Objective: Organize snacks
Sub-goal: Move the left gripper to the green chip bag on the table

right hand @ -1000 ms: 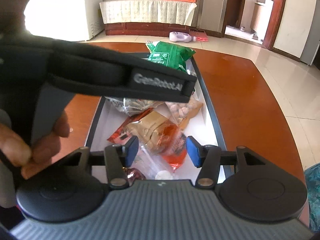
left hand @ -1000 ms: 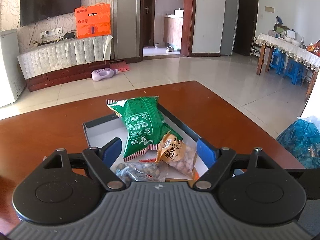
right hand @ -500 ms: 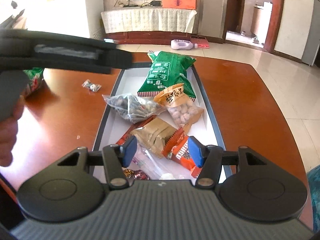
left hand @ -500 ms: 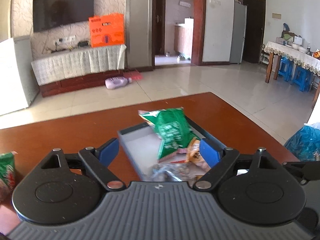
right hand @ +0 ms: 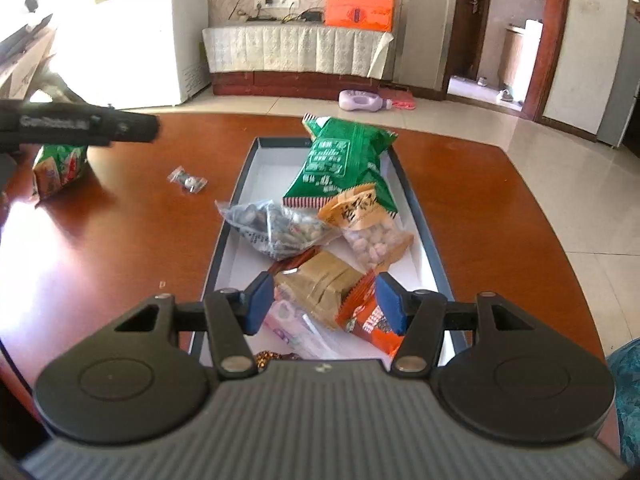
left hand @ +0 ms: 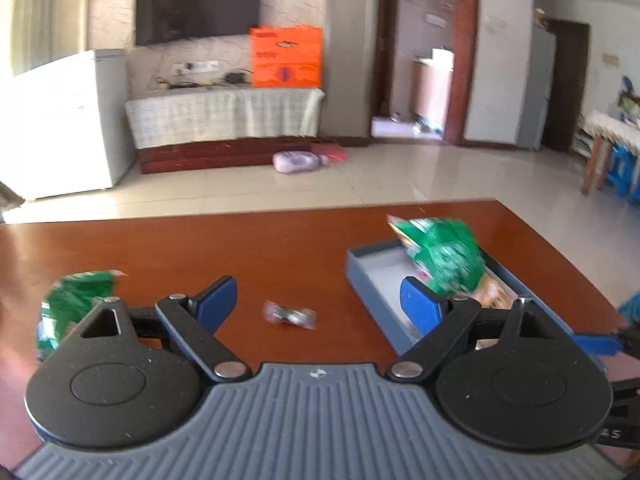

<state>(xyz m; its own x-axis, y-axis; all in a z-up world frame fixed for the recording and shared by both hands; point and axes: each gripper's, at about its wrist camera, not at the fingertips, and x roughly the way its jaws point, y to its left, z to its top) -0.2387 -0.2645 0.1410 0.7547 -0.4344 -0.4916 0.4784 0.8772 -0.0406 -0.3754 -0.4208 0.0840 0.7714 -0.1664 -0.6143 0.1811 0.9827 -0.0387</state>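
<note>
A blue-grey tray (right hand: 416,216) on the brown table holds several snack packs: a big green bag (right hand: 340,164), a clear nut bag (right hand: 276,232), an orange peanut pack (right hand: 368,224), a brown pack (right hand: 320,284). The tray (left hand: 368,276) and green bag (left hand: 444,256) also show in the left wrist view. A small wrapped candy (left hand: 290,316) (right hand: 187,179) and a green snack bag (left hand: 68,304) (right hand: 58,168) lie on the table left of the tray. My left gripper (left hand: 320,304) is open and empty above the candy. My right gripper (right hand: 322,304) is open and empty over the tray's near end.
The table's far edge (left hand: 280,212) drops to a tiled floor. A blue-green plastic bag (right hand: 626,400) sits off the table's right side. The left gripper's body (right hand: 80,128) hangs over the table's left part in the right wrist view.
My left gripper has swung left, away from the tray, to over the small candy and the green bag on the table. The right gripper has barely moved.
</note>
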